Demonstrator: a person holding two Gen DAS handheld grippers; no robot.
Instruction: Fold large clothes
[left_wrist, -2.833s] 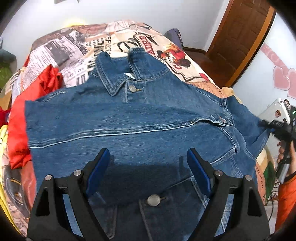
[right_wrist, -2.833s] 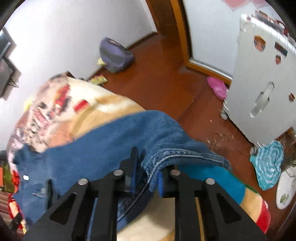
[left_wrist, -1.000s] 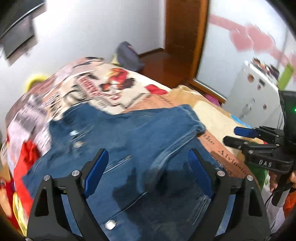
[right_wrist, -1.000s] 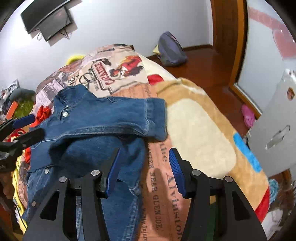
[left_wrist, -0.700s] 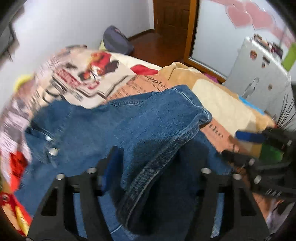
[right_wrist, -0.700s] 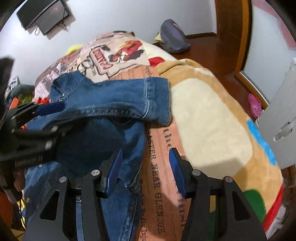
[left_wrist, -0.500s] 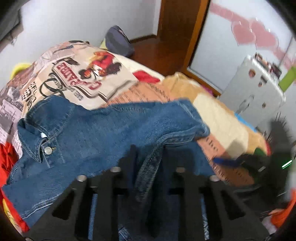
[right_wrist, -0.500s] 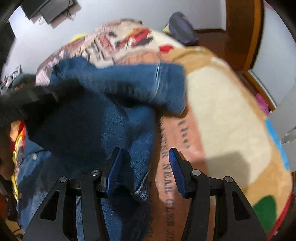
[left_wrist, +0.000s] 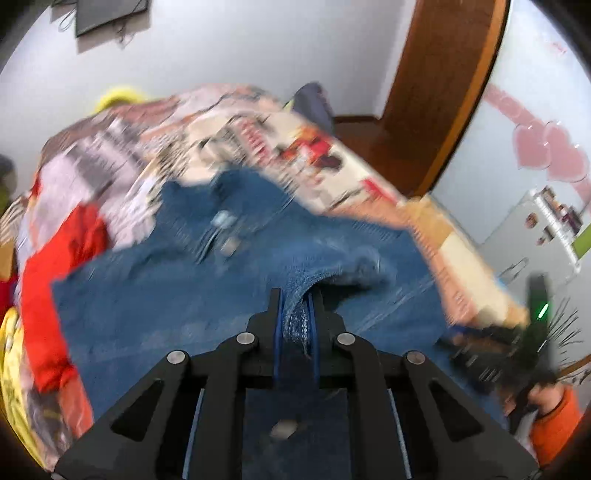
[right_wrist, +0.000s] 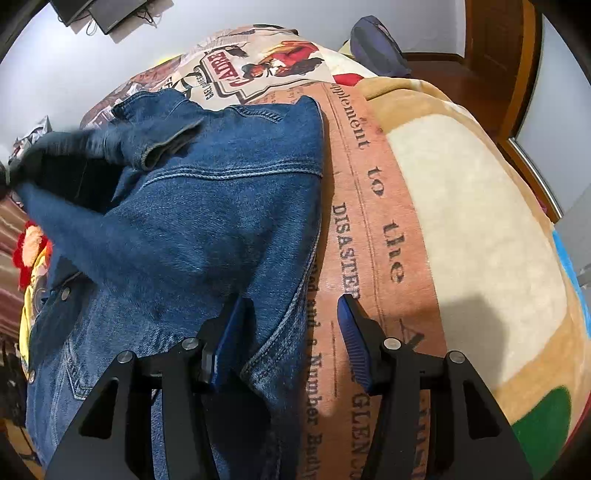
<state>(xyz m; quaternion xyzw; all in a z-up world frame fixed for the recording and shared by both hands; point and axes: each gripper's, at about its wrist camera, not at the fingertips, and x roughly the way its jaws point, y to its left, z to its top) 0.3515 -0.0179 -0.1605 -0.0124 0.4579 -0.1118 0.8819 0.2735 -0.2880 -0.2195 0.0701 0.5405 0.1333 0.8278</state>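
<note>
Left tongs (left_wrist: 295, 310) pinching blurred denim jacket (left_wrist: 184, 295); right tongs (right_wrist: 291, 332) agape.

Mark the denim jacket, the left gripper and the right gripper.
denim jacket (right_wrist: 207, 221): right wrist view, on its folded-over panel.
left gripper (left_wrist: 295, 317): left wrist view, between the tips, shut on a denim fold.
right gripper (right_wrist: 291, 325): right wrist view, between the open tips.

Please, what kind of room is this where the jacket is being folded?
Most likely a bedroom in a home. The denim jacket lies on a bed covered by a printed blanket; a wooden door and a dark screen mounted on the white wall are also visible.
</note>
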